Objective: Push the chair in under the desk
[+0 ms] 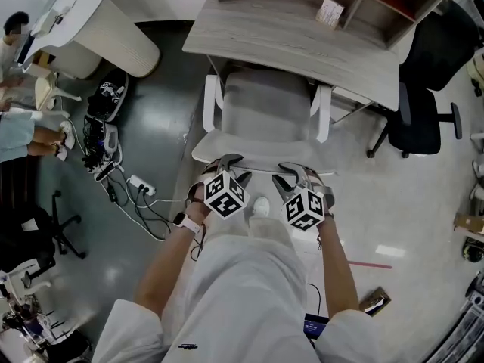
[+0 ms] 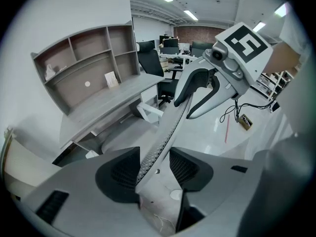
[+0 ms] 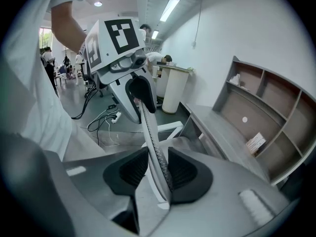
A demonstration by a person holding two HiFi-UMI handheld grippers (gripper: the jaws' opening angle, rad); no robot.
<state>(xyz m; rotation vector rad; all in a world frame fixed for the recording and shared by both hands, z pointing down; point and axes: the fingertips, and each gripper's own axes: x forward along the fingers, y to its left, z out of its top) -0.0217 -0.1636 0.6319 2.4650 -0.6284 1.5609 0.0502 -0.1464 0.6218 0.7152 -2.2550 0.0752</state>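
A white and grey office chair (image 1: pixel 265 112) stands with its seat partly under the grey wooden desk (image 1: pixel 302 44), its backrest toward me. In the head view my left gripper (image 1: pixel 229 162) and right gripper (image 1: pixel 292 172) sit side by side on the backrest's top edge. The left gripper (image 2: pixel 153 169) straddles the mesh backrest edge (image 2: pixel 170 127), which leans on one pad with a gap at the other. The right gripper (image 3: pixel 158 171) straddles the same backrest edge (image 3: pixel 150 127) likewise. Both are open around the edge.
A black office chair (image 1: pixel 423 104) stands right of the desk. A power strip with cables (image 1: pixel 140 187) and a shoe lie on the floor at left, beside a white rounded table (image 1: pixel 98 29). People sit at the far left (image 1: pixel 15 127). The desk's shelf unit holds a small card (image 1: pixel 330 11).
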